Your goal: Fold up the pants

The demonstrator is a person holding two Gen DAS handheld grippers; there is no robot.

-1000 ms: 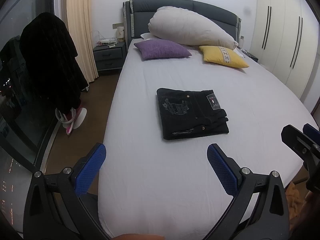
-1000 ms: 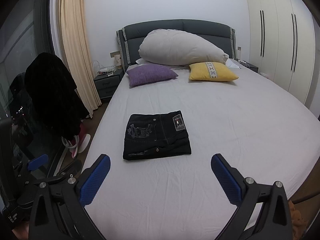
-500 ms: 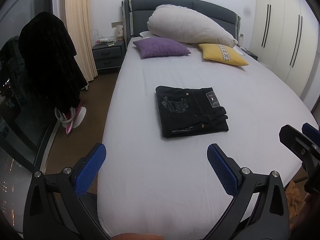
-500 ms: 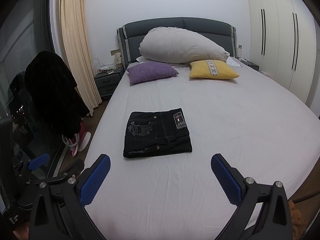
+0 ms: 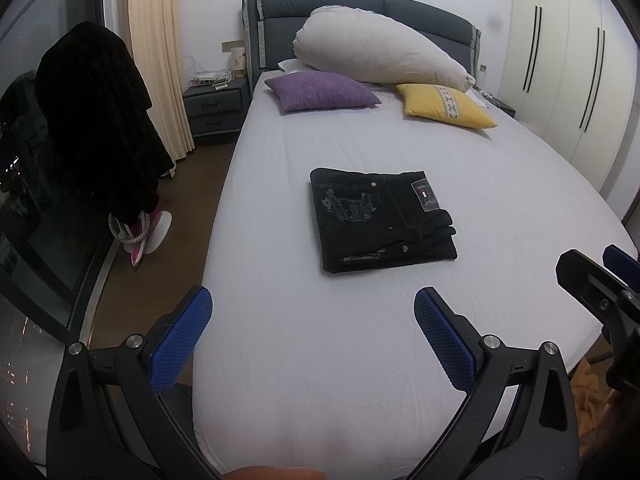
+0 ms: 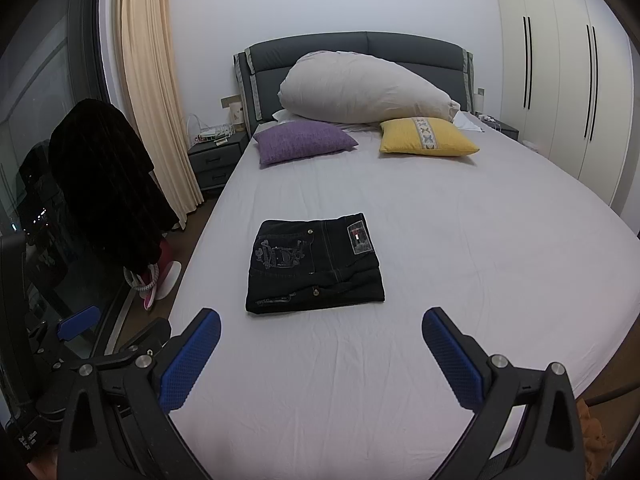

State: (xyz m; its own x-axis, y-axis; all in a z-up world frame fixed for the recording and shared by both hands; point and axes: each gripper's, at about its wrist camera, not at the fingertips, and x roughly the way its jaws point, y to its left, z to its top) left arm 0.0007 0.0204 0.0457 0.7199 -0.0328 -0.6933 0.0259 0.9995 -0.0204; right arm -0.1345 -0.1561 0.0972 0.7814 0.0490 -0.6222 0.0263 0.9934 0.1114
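Observation:
The black pants (image 5: 380, 220) lie folded into a compact rectangle in the middle of the white bed (image 5: 320, 360), pocket embroidery and label facing up. They also show in the right wrist view (image 6: 314, 262). My left gripper (image 5: 312, 304) is open and empty, held over the foot of the bed, well short of the pants. My right gripper (image 6: 320, 322) is open and empty, also near the foot of the bed. The right gripper shows at the right edge of the left wrist view (image 5: 600, 280).
A purple cushion (image 5: 320, 90), a yellow cushion (image 5: 446, 106) and a big white pillow (image 5: 376, 56) lie at the headboard. A nightstand (image 5: 214, 108) and a dark coat (image 5: 96, 120) stand left of the bed. Wardrobes (image 5: 580, 60) line the right wall.
Both grippers have drifted slightly, so the view has shifted a little. The pants have not moved and both grippers stay open.

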